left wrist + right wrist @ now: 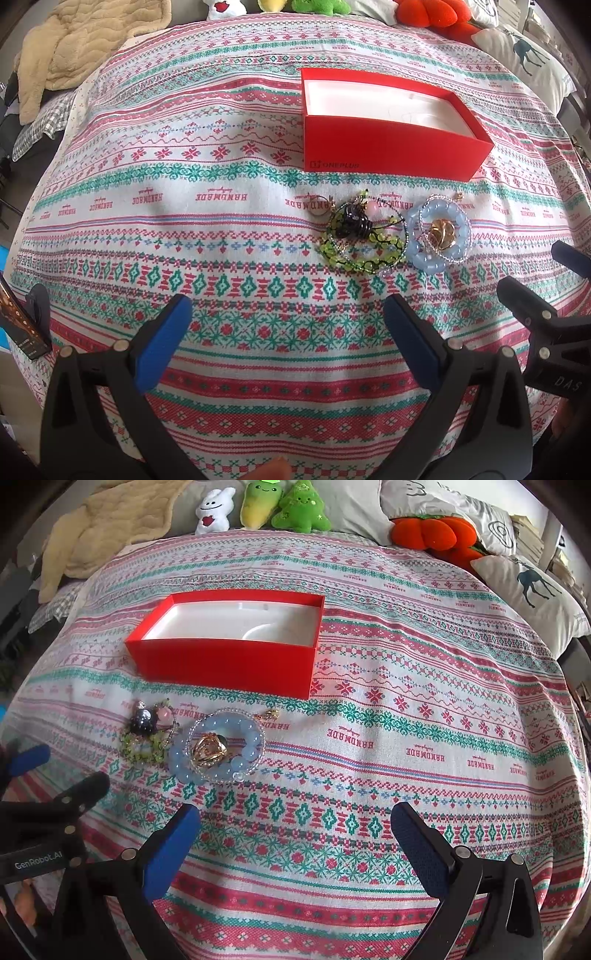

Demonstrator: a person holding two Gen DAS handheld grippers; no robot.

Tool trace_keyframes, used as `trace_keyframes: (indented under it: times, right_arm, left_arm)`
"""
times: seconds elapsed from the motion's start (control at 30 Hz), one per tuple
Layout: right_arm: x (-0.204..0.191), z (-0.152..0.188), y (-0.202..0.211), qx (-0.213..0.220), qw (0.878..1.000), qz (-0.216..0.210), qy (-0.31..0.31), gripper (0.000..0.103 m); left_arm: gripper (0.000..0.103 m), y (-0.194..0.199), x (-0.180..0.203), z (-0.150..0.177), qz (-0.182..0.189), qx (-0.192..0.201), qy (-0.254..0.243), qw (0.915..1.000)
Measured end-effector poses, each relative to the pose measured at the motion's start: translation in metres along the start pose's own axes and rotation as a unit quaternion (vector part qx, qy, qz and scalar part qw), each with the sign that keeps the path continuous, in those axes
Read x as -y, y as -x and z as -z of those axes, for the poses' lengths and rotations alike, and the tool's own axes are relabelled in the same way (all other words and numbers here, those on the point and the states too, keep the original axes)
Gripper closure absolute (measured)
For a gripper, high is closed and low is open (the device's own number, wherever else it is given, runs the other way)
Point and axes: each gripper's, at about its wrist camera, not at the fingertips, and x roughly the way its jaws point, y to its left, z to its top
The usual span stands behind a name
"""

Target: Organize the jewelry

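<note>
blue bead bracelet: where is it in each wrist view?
Left wrist: blue bead bracelet right of centre, beside the green beaded pile.
Right wrist: blue bead bracelet left of centre, ahead of the right gripper.
Shared landmark: the red box lies beyond it.

Both grippers same build: left gripper (pixel 286 321) and right gripper (pixel 295 829) have black plastic finger arms in a V, blue textured pads (pixel 170 853) on the inner faces, silver round screws at the pivots. White "GenRobot.AI" lettering on the left body, "DAS" on the right.
</note>
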Motion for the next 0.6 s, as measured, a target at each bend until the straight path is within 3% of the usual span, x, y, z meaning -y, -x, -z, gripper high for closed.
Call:
trace_keyframes:
  times: [0.6]
  right_arm:
    - [0.0017, 0.0001, 0.0001, -0.001, 1.000, 0.002, -0.001, 0.000]
  left_arm:
    - [0.000, -0.0012, -0.0076, 0.0011, -0.001, 0.002, 0.000, 1.0000]
